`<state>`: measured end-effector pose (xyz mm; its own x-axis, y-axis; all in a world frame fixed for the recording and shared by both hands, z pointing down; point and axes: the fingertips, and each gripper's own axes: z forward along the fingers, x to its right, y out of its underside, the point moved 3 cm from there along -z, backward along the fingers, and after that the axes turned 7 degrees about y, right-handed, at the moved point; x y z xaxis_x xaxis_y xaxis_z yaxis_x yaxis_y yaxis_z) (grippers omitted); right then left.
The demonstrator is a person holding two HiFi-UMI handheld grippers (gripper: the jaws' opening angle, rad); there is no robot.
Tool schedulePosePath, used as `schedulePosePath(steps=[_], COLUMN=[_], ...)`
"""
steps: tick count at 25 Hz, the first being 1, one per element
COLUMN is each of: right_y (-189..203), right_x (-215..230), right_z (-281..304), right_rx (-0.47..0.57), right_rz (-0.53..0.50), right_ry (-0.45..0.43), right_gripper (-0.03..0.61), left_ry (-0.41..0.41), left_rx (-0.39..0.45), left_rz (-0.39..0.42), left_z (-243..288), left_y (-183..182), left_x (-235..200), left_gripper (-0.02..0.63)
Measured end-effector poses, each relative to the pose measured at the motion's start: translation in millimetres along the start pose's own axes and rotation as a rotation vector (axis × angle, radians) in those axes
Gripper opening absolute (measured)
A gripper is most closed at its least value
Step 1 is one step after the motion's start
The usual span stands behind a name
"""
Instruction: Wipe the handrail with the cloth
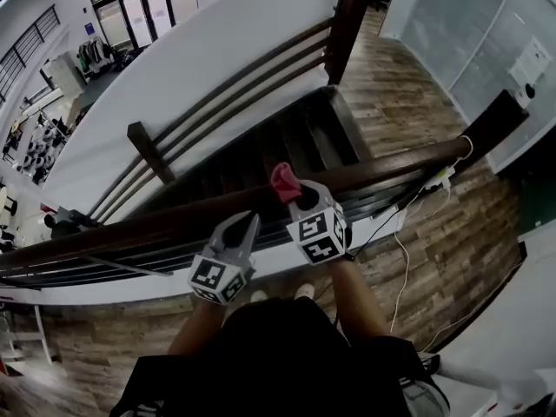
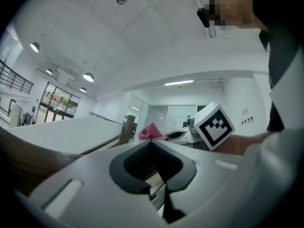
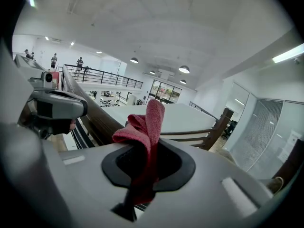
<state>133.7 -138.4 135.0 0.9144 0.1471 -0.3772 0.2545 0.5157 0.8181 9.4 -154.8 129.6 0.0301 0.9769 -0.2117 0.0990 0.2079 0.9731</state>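
- Right gripper (image 1: 300, 200) clamps the pink cloth (image 1: 284, 182), which bunches upward just above the dark wooden handrail (image 1: 130, 230).
- Left gripper (image 1: 246, 230) sits beside it, jaws together and empty (tips over the rail).
- Ahead of both are dark stairs (image 1: 287, 146) and a wood-plank floor (image 1: 408, 102).

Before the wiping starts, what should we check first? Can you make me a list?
1. Cloth gripped by the right hand-held gripper: ok, its jaws are shut on it.
2. Cloth touching the handrail: cannot tell; it sticks up above the rail.
3. Left hand-held gripper out of the way: not ok for wiping leftward; it sits shut and empty at the rail, close beside the right one.
4. Rail's right end free: not ok; a white cable hangs there.
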Motion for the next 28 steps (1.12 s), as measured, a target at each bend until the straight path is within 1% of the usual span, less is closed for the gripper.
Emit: schedulePosePath(steps=[5, 10, 16, 20, 26, 28], right_y=[7.3, 21.0, 48.0, 58.2, 66.7, 69.3], right_x=[14.0, 40.0, 94.1, 122.9, 141.8, 148.4], right_z=[-1.5, -3.1, -4.5, -3.7, -7.8, -9.4], right_rx=[0.003, 0.02, 0.011, 0.026, 0.058, 0.065], right_rz=[0.006, -0.004, -0.021, -0.002, -0.004, -0.007], right_ry=[0.009, 0.006, 0.007, -0.025, -0.072, -0.075], right_gripper=[0.049, 0.049, 0.049, 0.049, 0.049, 0.049], left_ry=[0.026, 0.012, -0.004, -0.003, 0.007, 0.009], left_rx=[-0.021, 0.004, 0.022, 0.018, 0.007, 0.005], left_rz=[0.055, 0.046, 0.047, 0.05, 0.053, 0.051], left_z=[13.5, 37.3, 88.2, 119.5, 153.6, 163.9], left_y=[4.2, 8.0, 16.5, 21.6, 29.4, 30.5], left_x=[8.5, 13.8, 36.3, 50.7, 70.5, 74.2], left_gripper=[0.0, 0.0, 0.0, 0.0, 0.0, 0.0])
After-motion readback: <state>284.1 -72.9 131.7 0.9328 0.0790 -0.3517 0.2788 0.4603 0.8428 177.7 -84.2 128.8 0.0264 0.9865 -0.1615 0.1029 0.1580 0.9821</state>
